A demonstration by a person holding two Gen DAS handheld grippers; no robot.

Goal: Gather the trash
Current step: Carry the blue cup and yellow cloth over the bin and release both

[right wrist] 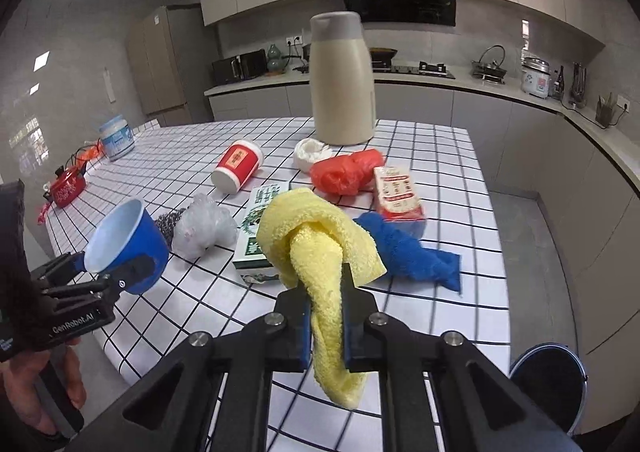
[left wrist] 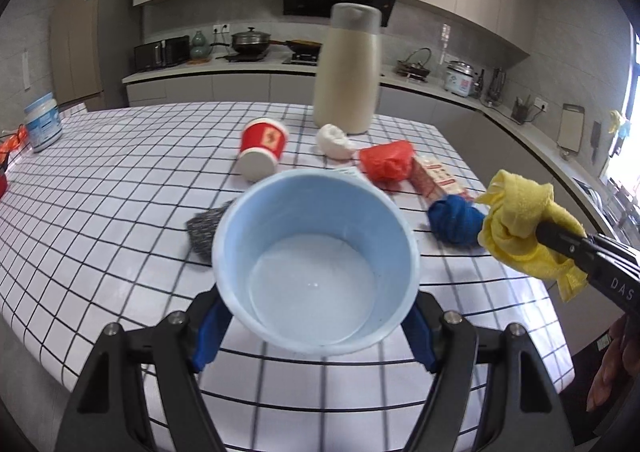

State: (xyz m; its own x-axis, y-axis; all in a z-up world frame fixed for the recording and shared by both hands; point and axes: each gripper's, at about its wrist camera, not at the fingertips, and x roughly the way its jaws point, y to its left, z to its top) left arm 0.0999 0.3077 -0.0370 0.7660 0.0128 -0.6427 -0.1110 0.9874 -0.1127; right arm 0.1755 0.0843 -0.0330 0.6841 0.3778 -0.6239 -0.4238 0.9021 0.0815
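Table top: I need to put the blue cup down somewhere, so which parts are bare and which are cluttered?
Bare grid cloth lies on the left, between the red paper cup and the white jar, and along the near edge of the table. It is crowded on the right, from the thermos to the blue cloth.

left gripper (left wrist: 316, 316): jaws clamp blue cup (left wrist: 316, 264) above desk (left wrist: 100, 211) | right gripper (left wrist: 560, 240): yellow cloth (left wrist: 520, 219) pinched, desk's right edge

Left gripper (left wrist: 316, 328) clamped wide; right gripper (right wrist: 326, 326) squeezed nearly closed.
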